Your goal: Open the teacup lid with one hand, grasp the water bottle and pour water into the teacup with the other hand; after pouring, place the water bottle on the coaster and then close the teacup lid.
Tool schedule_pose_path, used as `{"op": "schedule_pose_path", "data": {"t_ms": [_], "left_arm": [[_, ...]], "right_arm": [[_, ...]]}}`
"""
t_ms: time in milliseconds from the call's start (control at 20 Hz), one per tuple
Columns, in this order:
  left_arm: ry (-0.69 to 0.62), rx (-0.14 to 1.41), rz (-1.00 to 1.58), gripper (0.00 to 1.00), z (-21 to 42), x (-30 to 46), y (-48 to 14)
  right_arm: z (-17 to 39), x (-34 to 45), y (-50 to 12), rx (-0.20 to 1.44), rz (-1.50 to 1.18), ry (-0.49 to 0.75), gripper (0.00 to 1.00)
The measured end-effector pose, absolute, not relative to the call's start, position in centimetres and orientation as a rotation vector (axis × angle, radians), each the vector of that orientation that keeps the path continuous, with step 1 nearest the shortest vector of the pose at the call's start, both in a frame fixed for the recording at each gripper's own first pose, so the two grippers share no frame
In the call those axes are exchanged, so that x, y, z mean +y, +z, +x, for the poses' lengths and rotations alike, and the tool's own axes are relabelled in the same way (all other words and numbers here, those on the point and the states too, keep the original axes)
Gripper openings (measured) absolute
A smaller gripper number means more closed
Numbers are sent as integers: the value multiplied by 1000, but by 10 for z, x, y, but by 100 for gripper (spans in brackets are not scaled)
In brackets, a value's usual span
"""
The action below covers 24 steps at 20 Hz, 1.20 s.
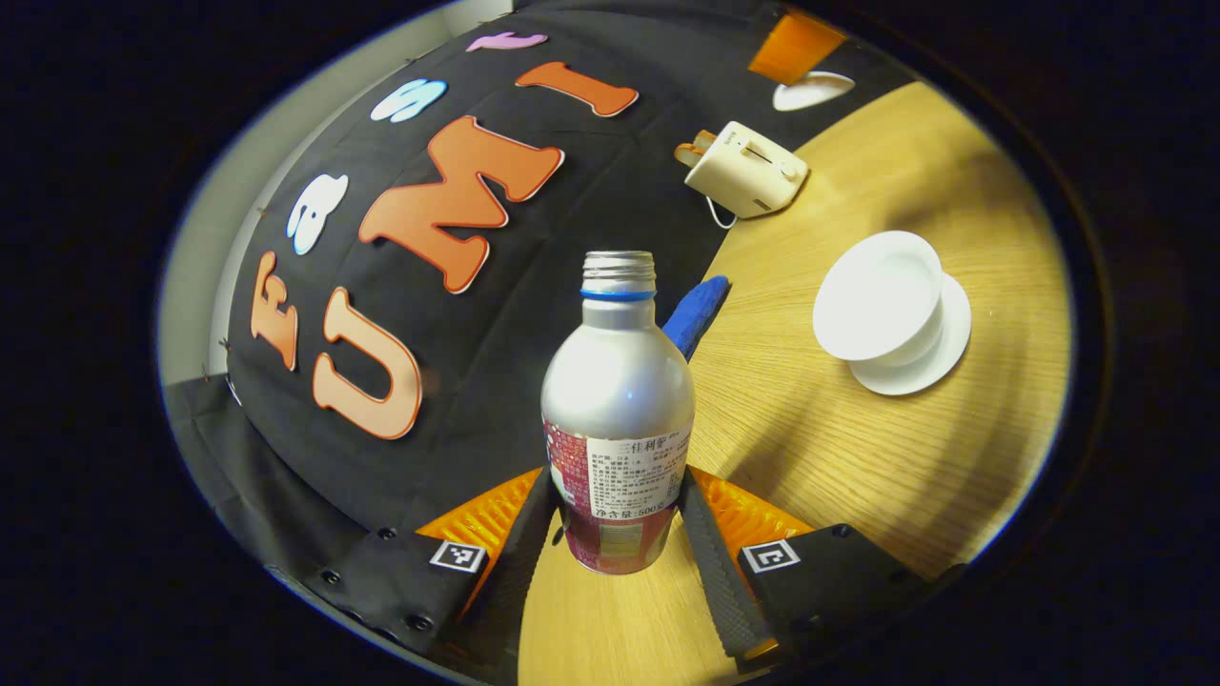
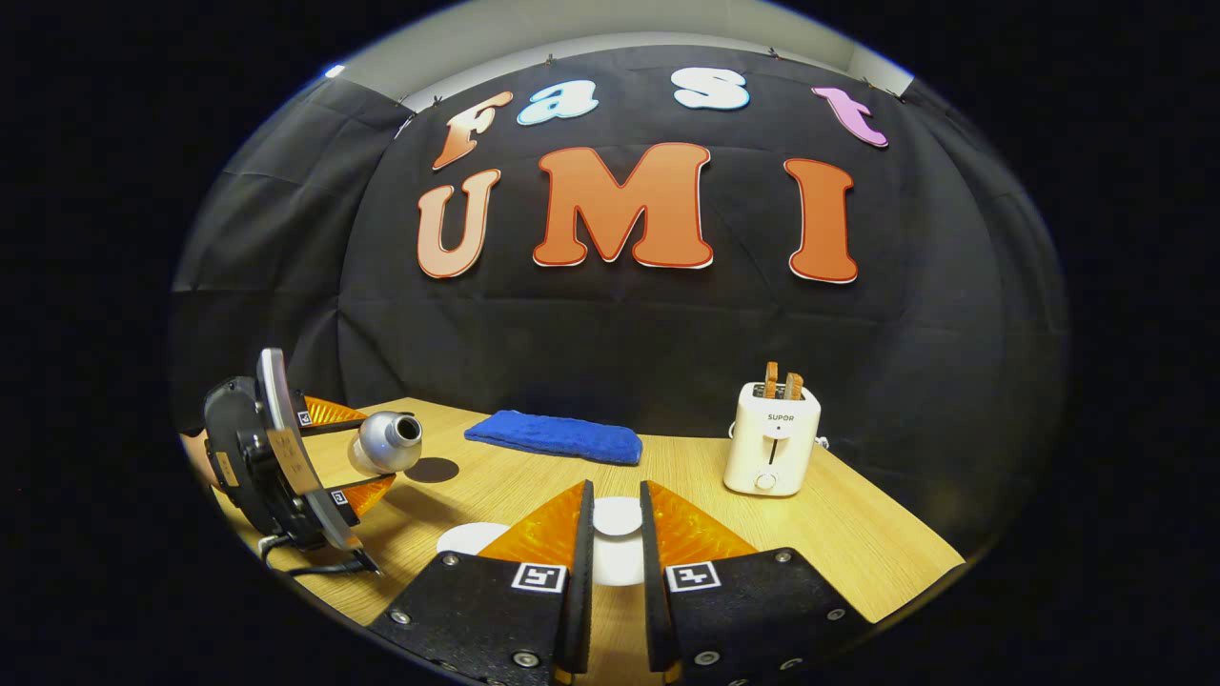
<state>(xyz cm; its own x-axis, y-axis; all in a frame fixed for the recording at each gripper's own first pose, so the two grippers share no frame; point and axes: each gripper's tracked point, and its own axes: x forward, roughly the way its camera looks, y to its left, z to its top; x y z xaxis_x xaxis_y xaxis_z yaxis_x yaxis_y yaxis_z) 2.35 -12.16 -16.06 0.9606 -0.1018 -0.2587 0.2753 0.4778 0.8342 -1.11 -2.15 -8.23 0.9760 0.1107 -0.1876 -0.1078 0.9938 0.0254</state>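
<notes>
The wooden tabletop (image 2: 858, 534) carries a blue towel (image 2: 556, 435) and a white toaster (image 2: 772, 440) by the back wall. The left hand-held gripper (image 1: 620, 534) pinches the lower part of the uncapped silver water bottle (image 1: 618, 419), tilted above the tabletop. The open white teacup (image 1: 882, 297) sits on its saucer (image 1: 929, 367). The right hand-held gripper (image 2: 615, 534) pinches the white teacup lid (image 2: 618, 516) between narrow fingers.
</notes>
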Motion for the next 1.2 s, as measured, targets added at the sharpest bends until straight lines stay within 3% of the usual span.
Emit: {"op": "schedule_pose_path", "data": {"t_ms": [550,1150,1200], "left_arm": [[-167,85,1374,81,35,-116,-140],[-198,6,1614,78,42,-135,-132],[-202,0,1637,84,43,-137,-133]], "right_arm": [[-15,-36,-81,182,13,98,24],[-23,-45,-84,173,-3,89,24],[-23,-47,-84,173,0,86,24]]}}
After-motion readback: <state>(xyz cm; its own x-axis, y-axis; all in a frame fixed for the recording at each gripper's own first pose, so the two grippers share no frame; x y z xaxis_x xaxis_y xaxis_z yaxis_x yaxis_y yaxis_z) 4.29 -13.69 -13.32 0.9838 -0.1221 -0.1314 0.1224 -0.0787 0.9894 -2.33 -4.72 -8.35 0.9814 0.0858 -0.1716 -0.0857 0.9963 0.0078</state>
